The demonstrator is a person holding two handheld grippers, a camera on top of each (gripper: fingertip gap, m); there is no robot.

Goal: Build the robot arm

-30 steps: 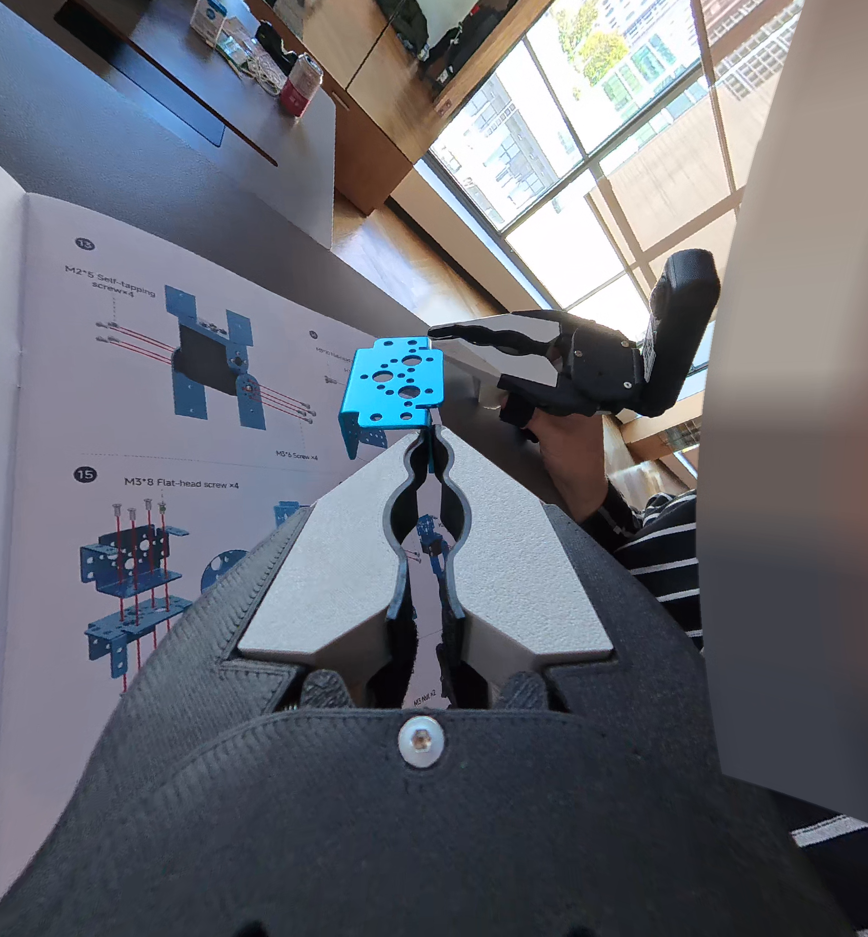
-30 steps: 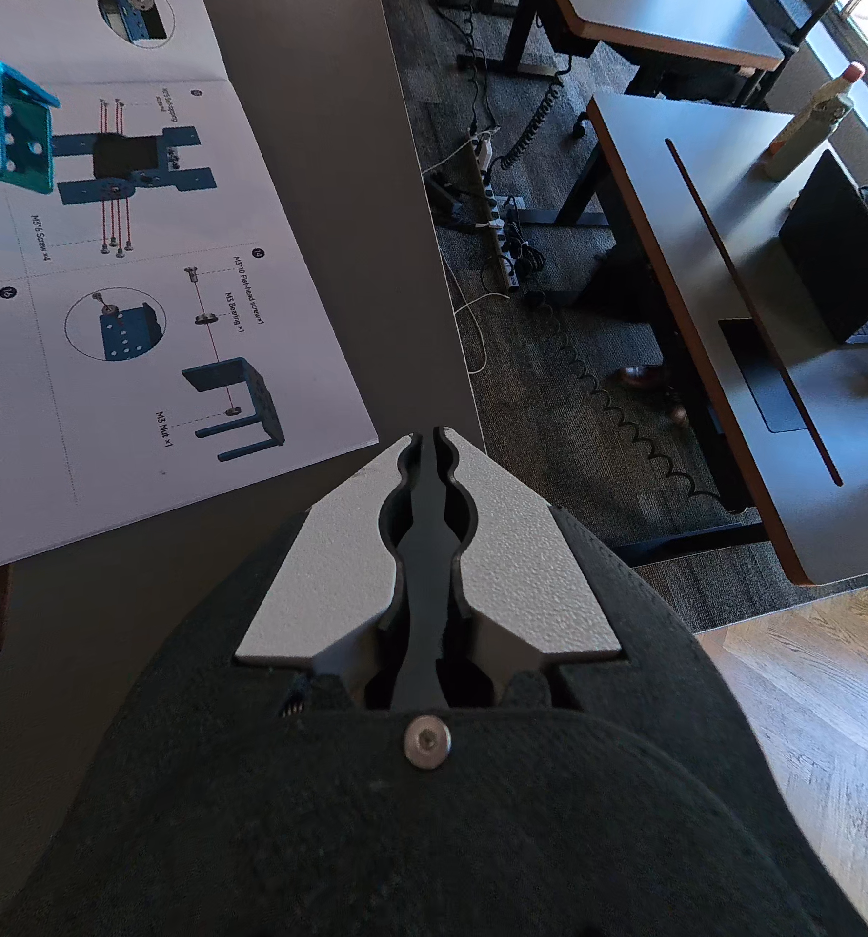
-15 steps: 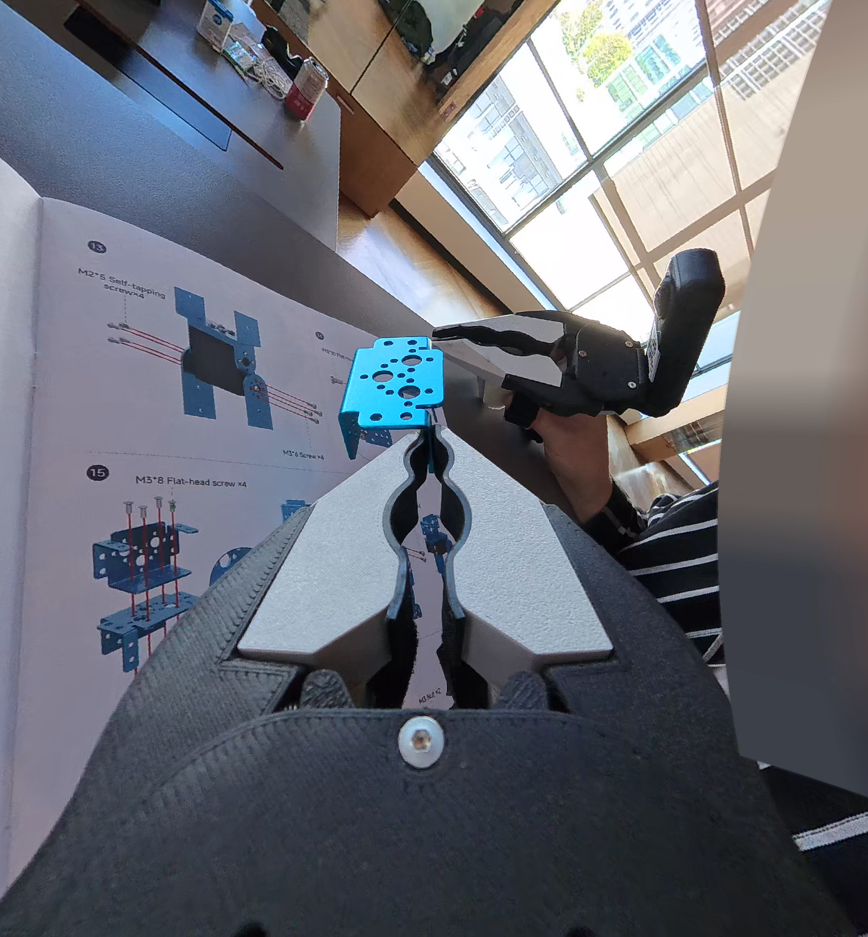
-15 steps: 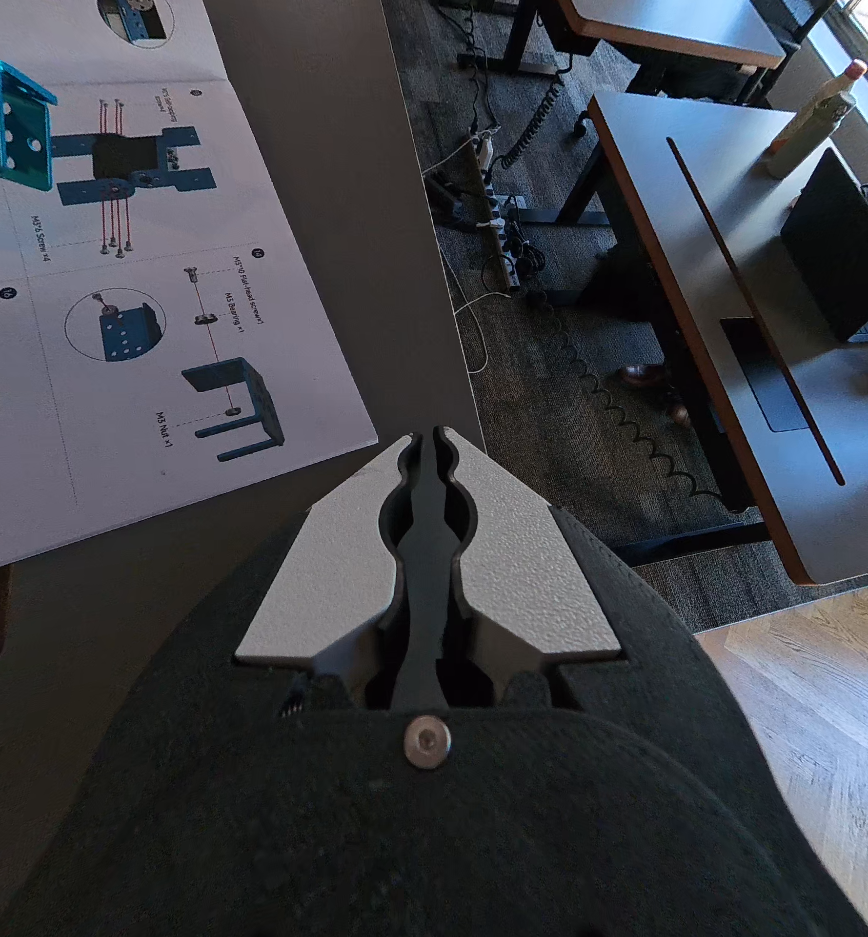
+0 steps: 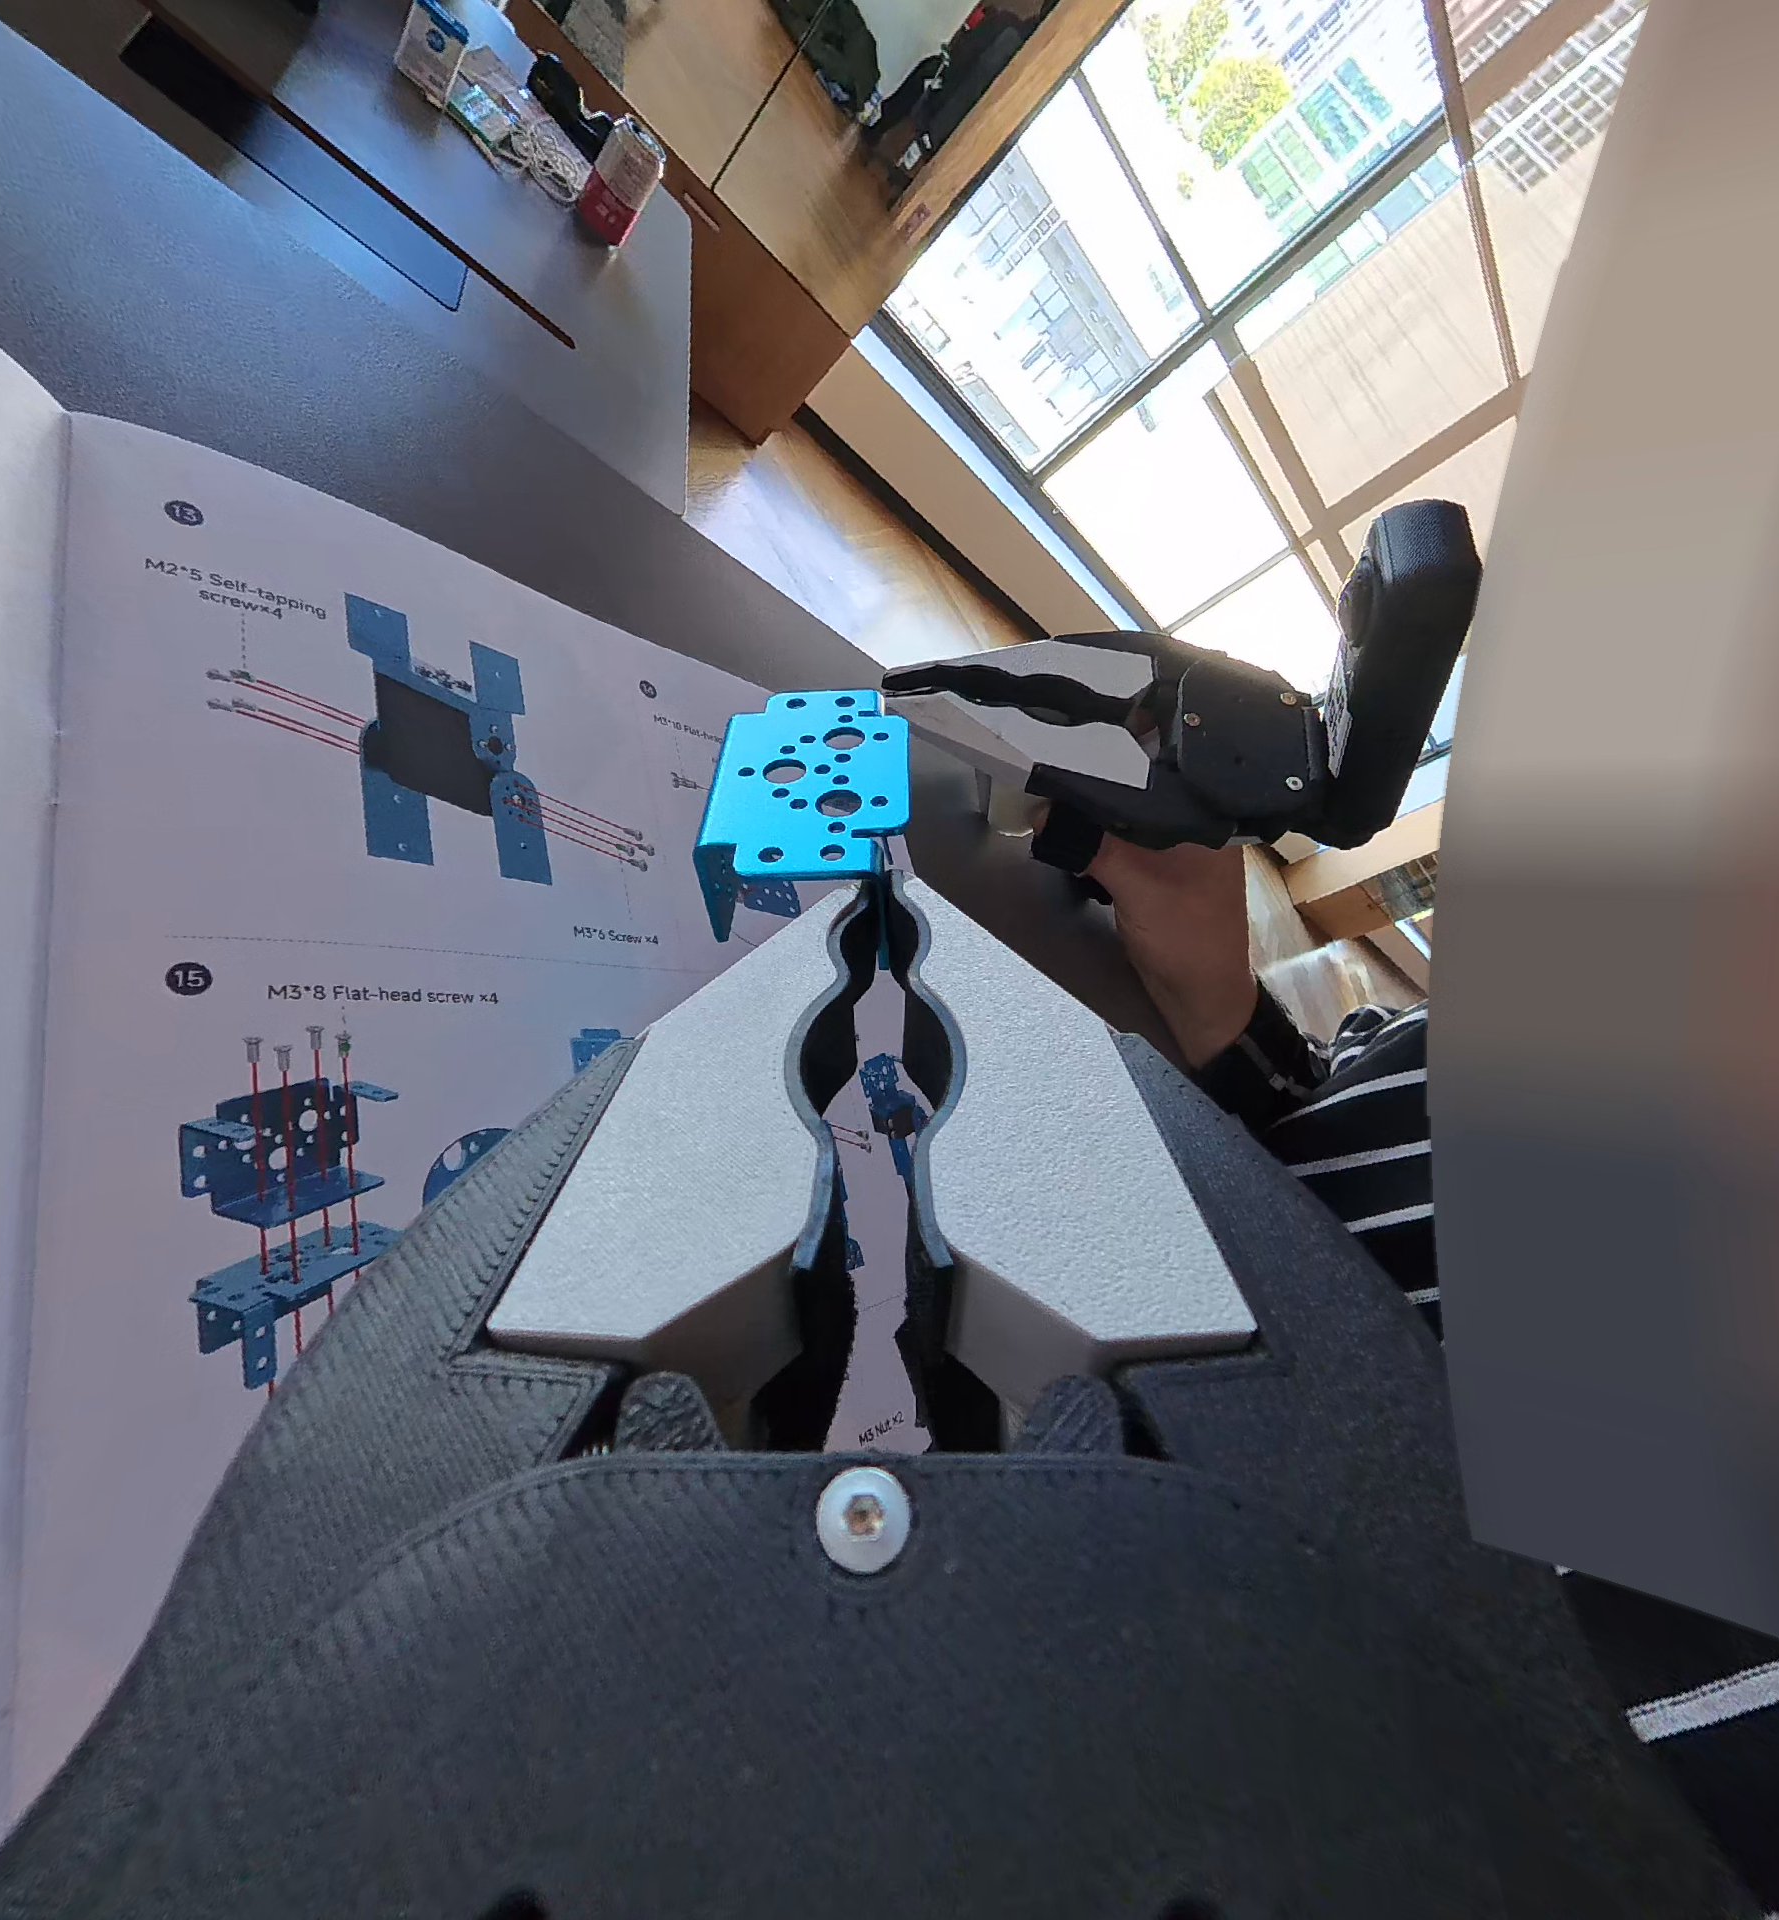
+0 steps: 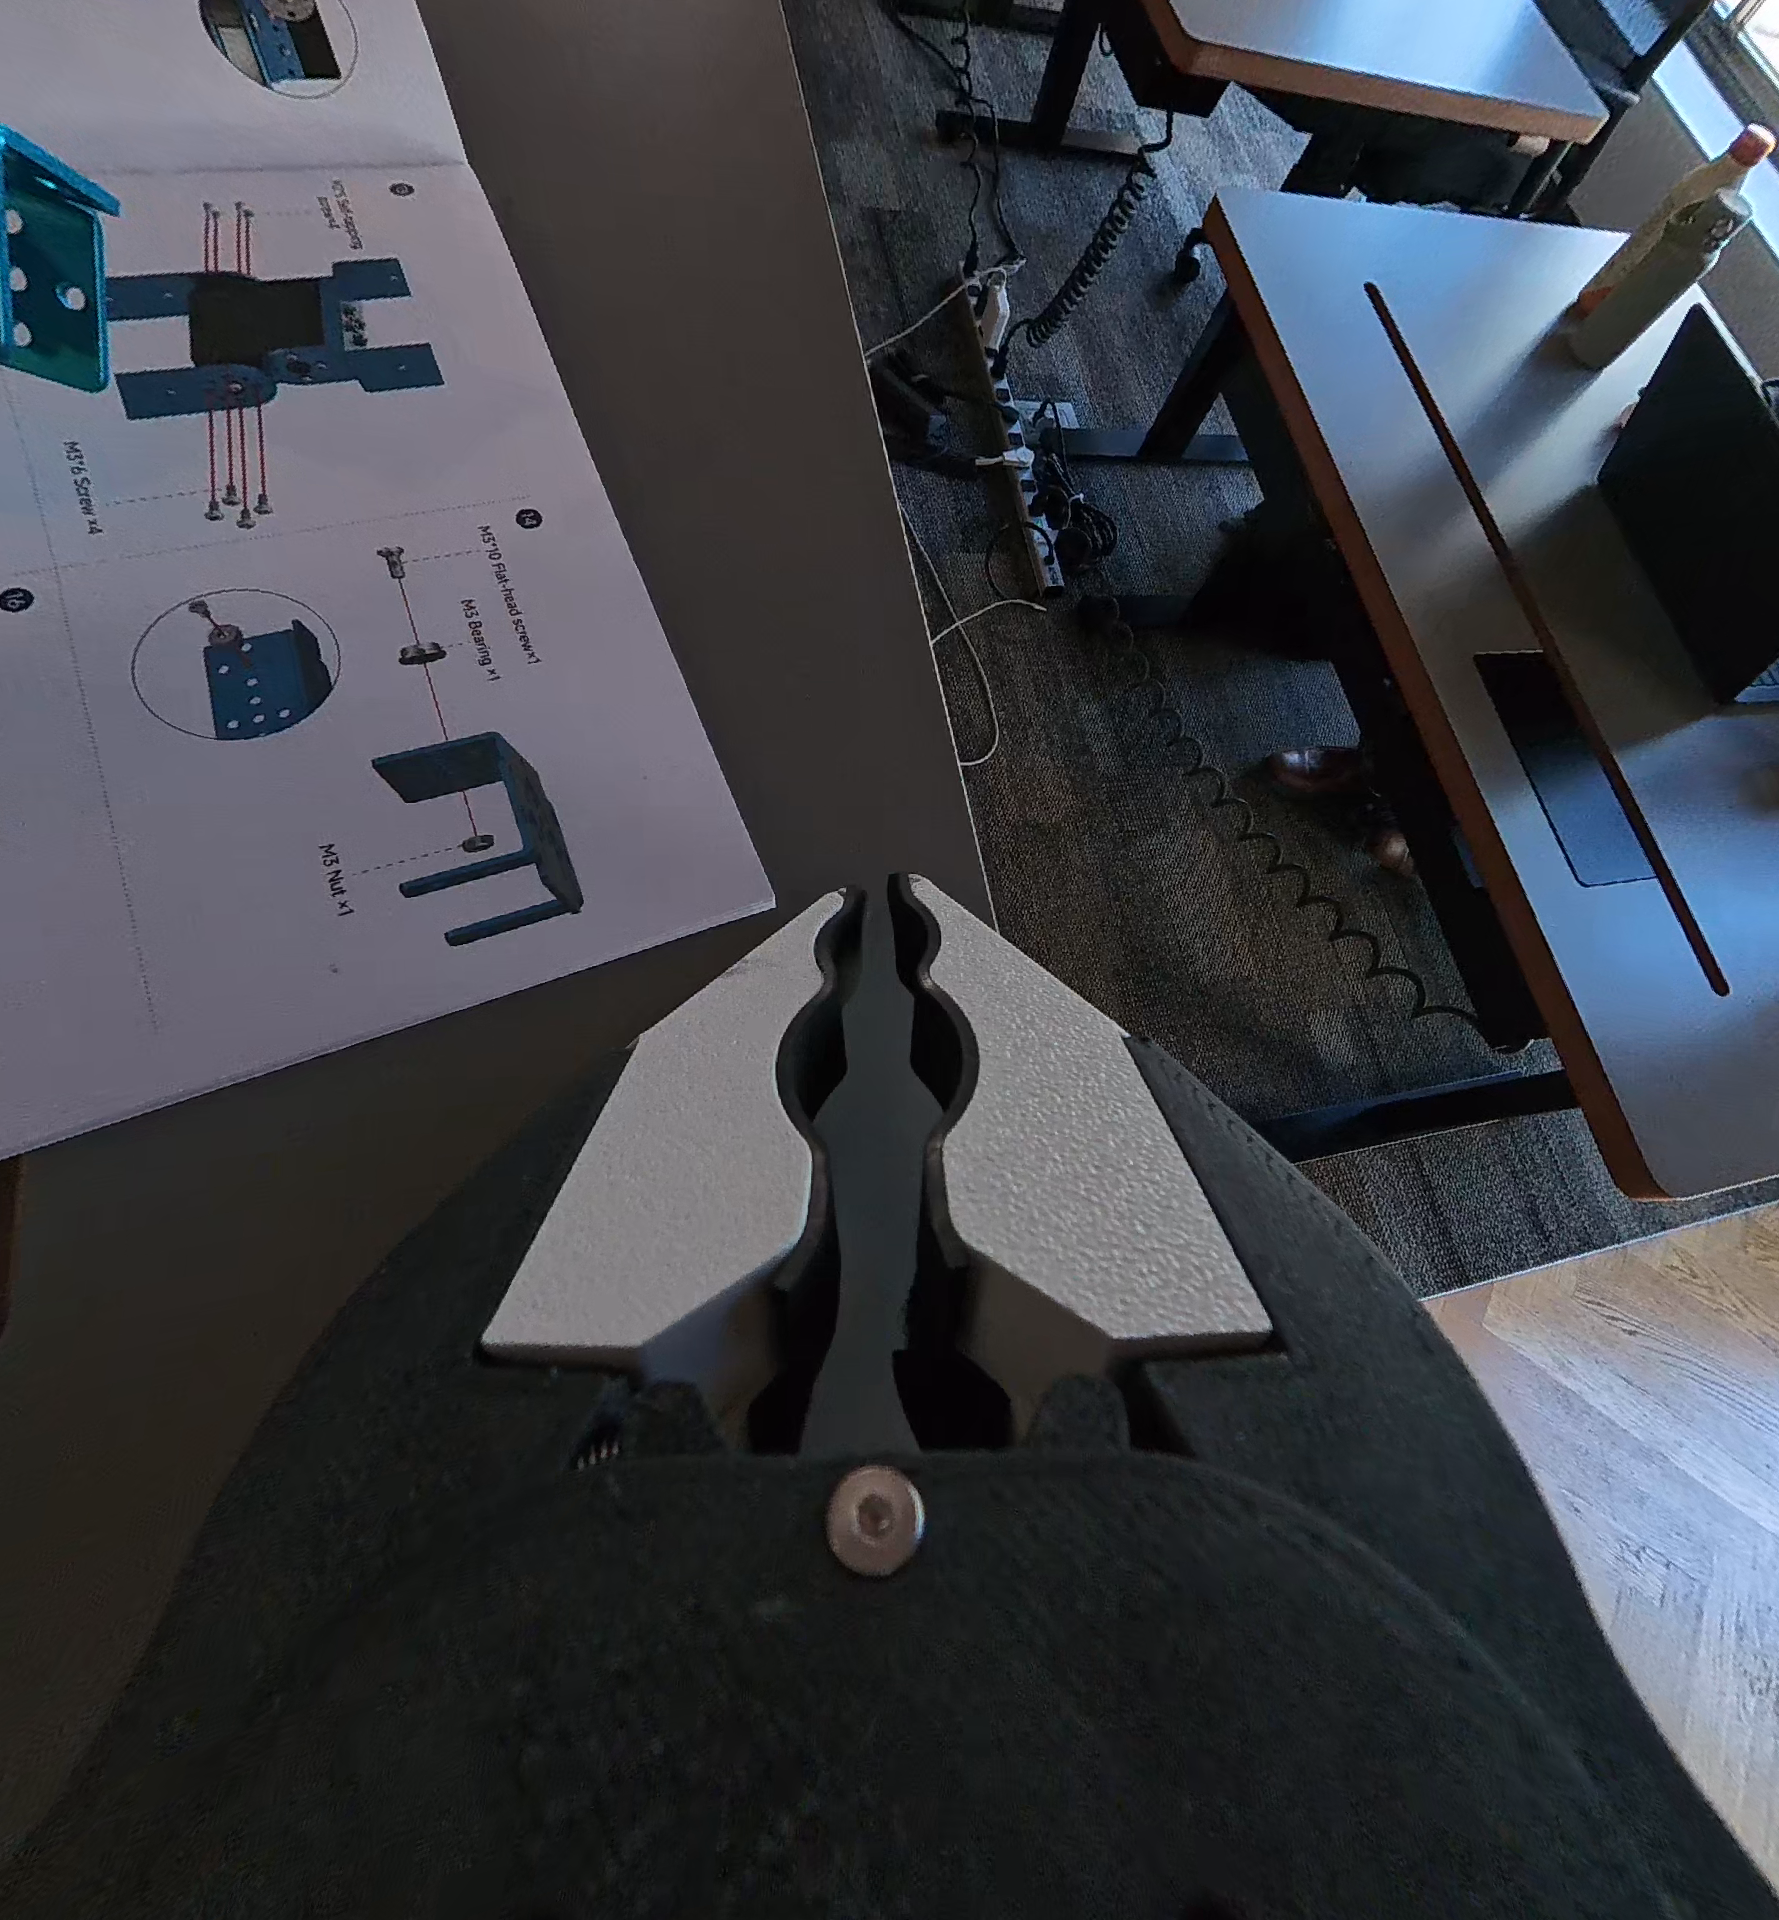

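Observation:
My left gripper (image 5: 877, 885) is shut on the lower edge of a blue metal bracket (image 5: 812, 779) with several holes and holds it up above an open instruction booklet (image 5: 241, 831). My right gripper (image 6: 874, 896) is shut with nothing between its fingers and hovers over the corner of the booklet (image 6: 241, 675) and the dark table (image 6: 677, 312). In the left wrist view the right gripper (image 5: 890, 686) points at the bracket's upper right corner, very close to it. The bracket (image 6: 12, 270) shows at the far left of the right wrist view.
A person's hand and striped sleeve (image 5: 1363, 1143) hold the right gripper. Beyond the table's edge lie carpet with a power strip and cables (image 6: 1020, 447) and another desk with a laptop (image 6: 1737, 520) and a bottle (image 6: 1674, 249). A red can (image 5: 620, 182) stands on a far desk.
The right gripper has rolled slightly, so its grey finger face now shows in the left wrist view. The bracket stays in the left gripper; both views have barely shifted.

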